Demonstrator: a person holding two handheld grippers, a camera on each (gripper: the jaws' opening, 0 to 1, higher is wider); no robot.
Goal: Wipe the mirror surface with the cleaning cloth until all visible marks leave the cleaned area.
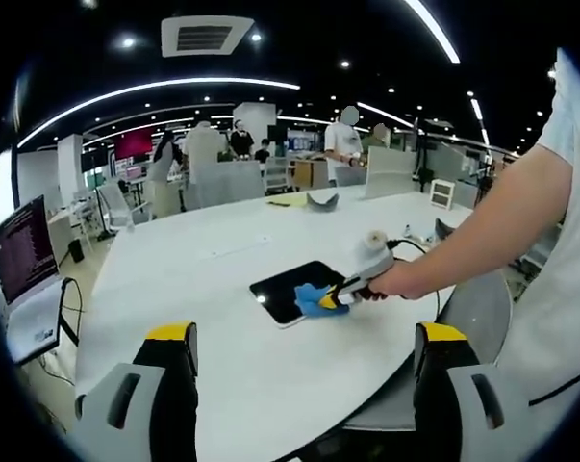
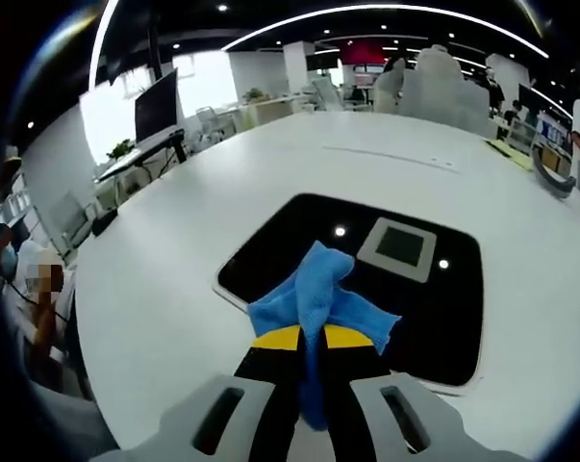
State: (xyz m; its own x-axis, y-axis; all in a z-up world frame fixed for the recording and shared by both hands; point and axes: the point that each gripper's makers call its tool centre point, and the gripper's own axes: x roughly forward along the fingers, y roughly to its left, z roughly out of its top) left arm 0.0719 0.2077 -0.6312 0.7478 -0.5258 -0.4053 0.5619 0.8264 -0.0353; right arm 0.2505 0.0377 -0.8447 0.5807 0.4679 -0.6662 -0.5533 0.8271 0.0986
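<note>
On a white table (image 1: 270, 375) in an open office, the right gripper (image 2: 312, 339) presses a blue cleaning cloth (image 2: 318, 294) onto the dark mirror (image 2: 434, 318) — its jaws clamped tight on the fabric, which rests on the glass's near edge. In the left gripper view the left gripper (image 1: 309, 337) hangs with jaws wide and bare, the mirror toward 12 o'clock, a laptop (image 1: 25, 274) at 9 o'clock.

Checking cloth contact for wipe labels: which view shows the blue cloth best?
The right gripper view: the blue cloth sits close up, pinched in the right gripper and resting on the mirror. In the left gripper view the cloth is a small, distant patch at the mirror's edge, held by the right gripper.
</note>
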